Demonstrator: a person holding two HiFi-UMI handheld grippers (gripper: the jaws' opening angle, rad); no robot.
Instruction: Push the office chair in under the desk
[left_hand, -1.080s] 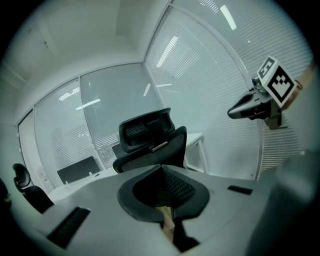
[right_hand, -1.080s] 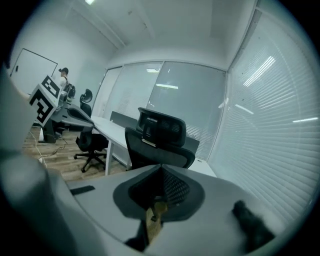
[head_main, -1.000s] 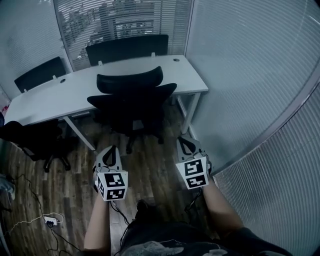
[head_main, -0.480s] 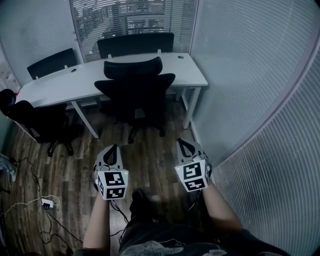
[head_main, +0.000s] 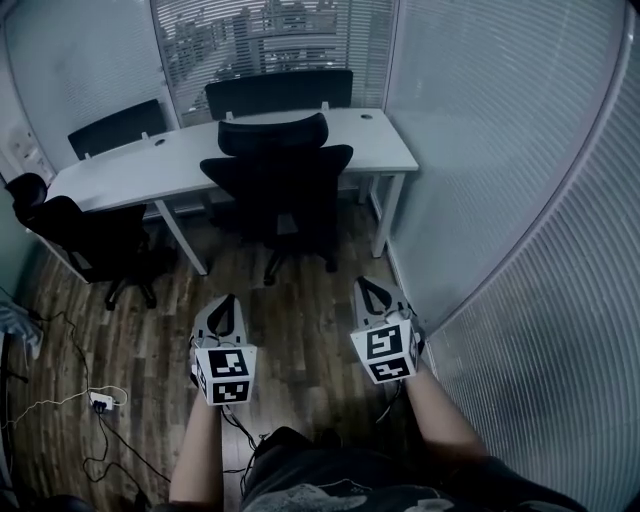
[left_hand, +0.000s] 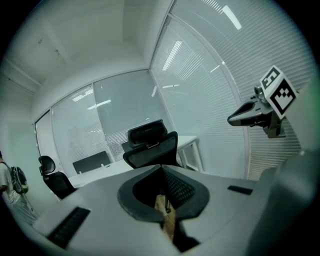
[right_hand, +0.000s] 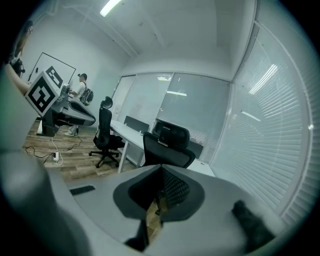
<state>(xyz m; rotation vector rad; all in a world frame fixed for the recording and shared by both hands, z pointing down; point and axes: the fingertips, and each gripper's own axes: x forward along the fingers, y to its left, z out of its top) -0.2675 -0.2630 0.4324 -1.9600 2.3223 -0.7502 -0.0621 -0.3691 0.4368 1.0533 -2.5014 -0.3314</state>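
A black office chair (head_main: 281, 190) with a headrest stands on the wooden floor in front of the white desk (head_main: 130, 172), its back toward me and its seat partly under the desk edge. It also shows as the chair (left_hand: 150, 149) and the chair (right_hand: 167, 145) in the gripper views. My left gripper (head_main: 222, 308) and right gripper (head_main: 372, 292) hover side by side well short of the chair, both shut with nothing held. Their jaws meet in both gripper views.
A second black chair (head_main: 85, 238) stands at the desk's left end. Two more chair backs (head_main: 280, 92) rise behind the desk by the blinds. Glass walls (head_main: 520, 180) close the right side. A power strip and cables (head_main: 100, 402) lie on the floor at left.
The view has drawn back from the desk: chair and desk appear farther and higher in the head view. Both grippers hold the same places in front of me, still shut.
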